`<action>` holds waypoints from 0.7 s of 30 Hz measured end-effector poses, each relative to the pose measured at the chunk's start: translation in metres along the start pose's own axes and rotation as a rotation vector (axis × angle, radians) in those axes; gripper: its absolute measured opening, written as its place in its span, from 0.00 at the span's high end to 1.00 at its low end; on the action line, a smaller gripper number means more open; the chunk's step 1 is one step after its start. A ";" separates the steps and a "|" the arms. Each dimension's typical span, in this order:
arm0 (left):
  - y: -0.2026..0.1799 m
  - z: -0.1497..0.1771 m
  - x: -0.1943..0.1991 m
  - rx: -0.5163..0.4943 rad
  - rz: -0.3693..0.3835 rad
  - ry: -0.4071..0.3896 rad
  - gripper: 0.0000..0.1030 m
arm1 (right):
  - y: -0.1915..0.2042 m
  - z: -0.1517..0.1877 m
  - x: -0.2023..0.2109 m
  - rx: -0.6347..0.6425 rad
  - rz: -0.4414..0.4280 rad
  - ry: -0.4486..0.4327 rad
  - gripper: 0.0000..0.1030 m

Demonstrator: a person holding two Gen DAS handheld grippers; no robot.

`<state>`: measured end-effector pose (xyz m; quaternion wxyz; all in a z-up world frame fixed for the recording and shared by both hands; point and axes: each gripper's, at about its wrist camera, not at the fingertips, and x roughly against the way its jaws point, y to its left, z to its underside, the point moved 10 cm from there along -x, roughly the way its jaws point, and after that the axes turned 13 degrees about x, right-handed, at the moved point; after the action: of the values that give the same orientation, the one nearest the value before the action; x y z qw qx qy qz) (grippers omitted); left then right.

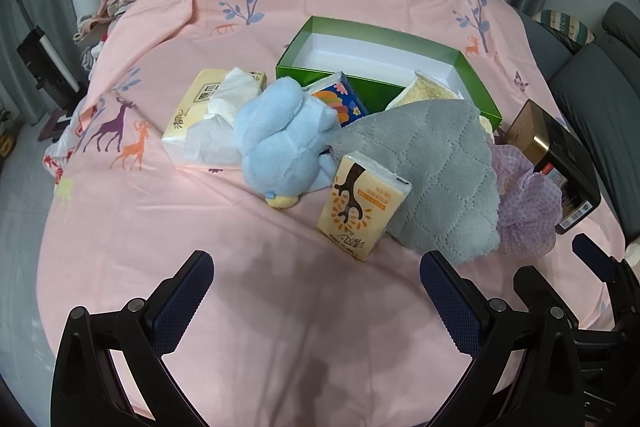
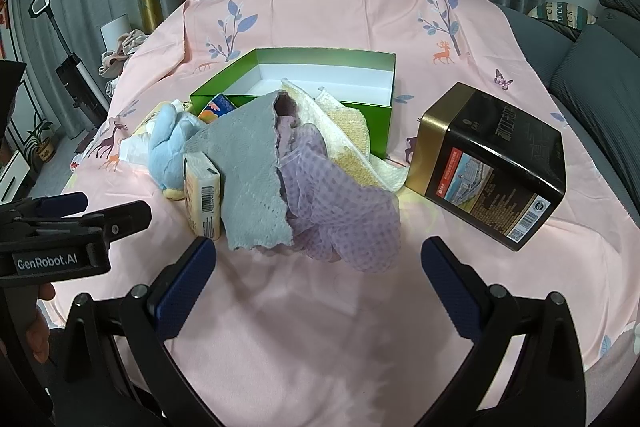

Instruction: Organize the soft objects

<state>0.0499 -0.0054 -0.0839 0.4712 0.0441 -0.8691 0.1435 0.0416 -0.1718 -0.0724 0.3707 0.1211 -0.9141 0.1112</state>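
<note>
Fingers of the left hand-held gripper [image 1: 316,301] stand spread wide and released above bare pink cloth, holding nothing; the right hand-held gripper [image 2: 318,283] is likewise spread and empty, just beside the left one. Both hover over a table covered by a pink cloth [image 1: 280,327] printed with deer and leafy branches. In the left wrist view, the nearest thing is a small yellow tissue pack [image 1: 362,205] at about 12 o'clock, leaning on a grey quilted cloth [image 1: 436,171] that drapes down from the box behind. At 1 o'clock a lilac mesh bath puff [image 1: 528,207] touches the grey cloth's edge. At 11 o'clock lies a light blue plush toy [image 1: 280,143], and beyond it at 10 o'clock a large soft tissue pack [image 1: 208,115] with a tissue pulled out. Farther at 12 o'clock sits an open green box [image 1: 384,39] with a white inside; a cream towel [image 2: 352,123] hangs over its front wall, and a blue patterned pack [image 1: 340,99] leans at its near left corner. At 2 o'clock a black and gold tin [image 2: 492,163] lies on its side, well apart from the pile.
</note>
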 end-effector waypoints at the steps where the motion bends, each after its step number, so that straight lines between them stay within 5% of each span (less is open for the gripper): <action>1: 0.000 0.000 0.001 -0.001 0.004 0.001 0.00 | 0.001 0.001 0.001 0.003 -0.006 -0.003 0.01; 10: -0.001 -0.004 0.021 -0.027 0.029 -0.053 0.00 | 0.000 0.001 0.019 0.019 -0.053 -0.038 0.01; 21: 0.013 0.004 0.013 0.058 0.169 0.009 0.00 | 0.038 0.009 0.024 0.067 -0.292 -0.095 0.01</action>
<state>0.0369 0.0069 -0.0778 0.4597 -0.0165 -0.8632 0.2079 0.0081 -0.1421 -0.0661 0.3350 0.2702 -0.8990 0.0804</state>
